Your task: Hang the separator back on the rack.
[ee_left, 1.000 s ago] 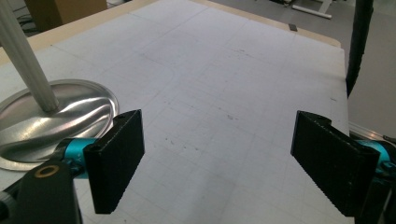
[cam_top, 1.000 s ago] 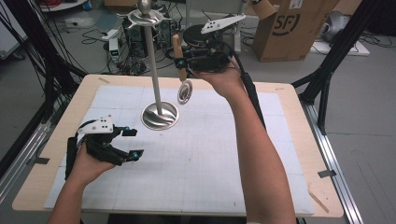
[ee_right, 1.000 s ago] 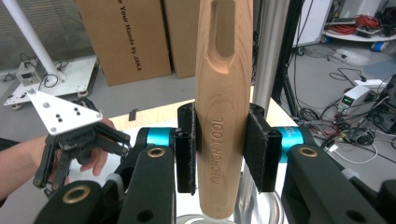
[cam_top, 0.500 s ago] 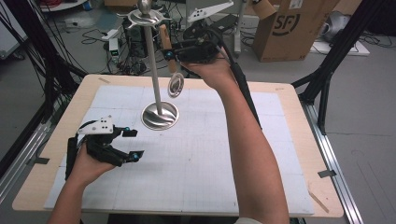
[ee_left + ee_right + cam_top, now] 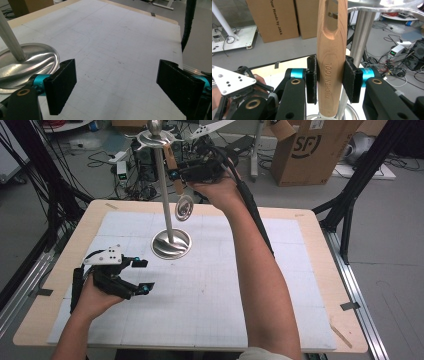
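- Cables, cardboard boxes and black frame legs crowd the floor behind a wooden table covered by a white gridded mat.
- At the left of the high view, the left gripper rests low on the mat near the table's front left corner, held in the person's left hand; its jaws stand wide apart with nothing between them, and the left gripper view shows bare mat in the gap.
- Just beyond it, toward the middle, a metal stand rises upright from a round shiny base; a thin hanging ring sits near the stand's top.
- Right of the pole, the right gripper is raised high near the stand's top, with the forearm reaching up from the table's front edge.
- Its jaws are clamped on the wooden handle of a kitchen tool, stamped "KITCHEN TOOL"; the handle stands upright, its slotted end close beside the ring.
- The tool's round metal head hangs below the gripper, in the air above the mat and just right of the pole.
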Available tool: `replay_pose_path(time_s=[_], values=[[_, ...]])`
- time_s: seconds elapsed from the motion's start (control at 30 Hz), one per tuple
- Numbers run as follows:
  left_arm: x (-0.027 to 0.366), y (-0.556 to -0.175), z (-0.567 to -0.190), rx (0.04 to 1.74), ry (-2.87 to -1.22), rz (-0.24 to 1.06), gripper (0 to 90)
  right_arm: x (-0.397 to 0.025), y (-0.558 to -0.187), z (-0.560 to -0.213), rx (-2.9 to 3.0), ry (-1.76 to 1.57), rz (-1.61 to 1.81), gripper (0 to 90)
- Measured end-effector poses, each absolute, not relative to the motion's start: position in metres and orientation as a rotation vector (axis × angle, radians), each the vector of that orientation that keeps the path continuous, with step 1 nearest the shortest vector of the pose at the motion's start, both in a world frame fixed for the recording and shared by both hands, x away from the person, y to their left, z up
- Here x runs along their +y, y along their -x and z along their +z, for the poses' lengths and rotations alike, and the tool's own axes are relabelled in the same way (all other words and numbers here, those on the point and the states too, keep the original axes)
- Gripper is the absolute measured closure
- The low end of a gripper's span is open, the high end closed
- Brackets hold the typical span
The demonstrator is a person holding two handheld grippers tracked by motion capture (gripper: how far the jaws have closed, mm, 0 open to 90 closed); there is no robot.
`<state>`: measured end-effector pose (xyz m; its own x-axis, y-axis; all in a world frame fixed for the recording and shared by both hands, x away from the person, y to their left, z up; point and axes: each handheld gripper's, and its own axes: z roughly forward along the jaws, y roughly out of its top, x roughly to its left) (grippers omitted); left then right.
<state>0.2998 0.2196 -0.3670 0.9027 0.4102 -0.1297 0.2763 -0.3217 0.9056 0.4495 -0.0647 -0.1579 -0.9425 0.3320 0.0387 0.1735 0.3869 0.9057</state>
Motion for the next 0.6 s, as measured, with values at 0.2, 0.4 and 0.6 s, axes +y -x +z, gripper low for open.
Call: replay_pose_path(time_s=[0.2, 0.4, 0.6], values=[[0.221, -0.3, -0.366, 0.505, -1.916, 0.147, 17.3, -0.066, -0.457, -0.161, 2.488, -0.476, 1.607, 68.1], [0.222, -0.3, -0.367, 0.505, -1.924, 0.146, 17.3, -0.067, -0.465, -0.166, 2.483, -0.483, 1.619, 68.0], [0.222, -0.302, -0.369, 0.512, -1.929, 0.144, 17.3, -0.067, -0.473, -0.17, 2.477, -0.494, 1.624, 67.6]])
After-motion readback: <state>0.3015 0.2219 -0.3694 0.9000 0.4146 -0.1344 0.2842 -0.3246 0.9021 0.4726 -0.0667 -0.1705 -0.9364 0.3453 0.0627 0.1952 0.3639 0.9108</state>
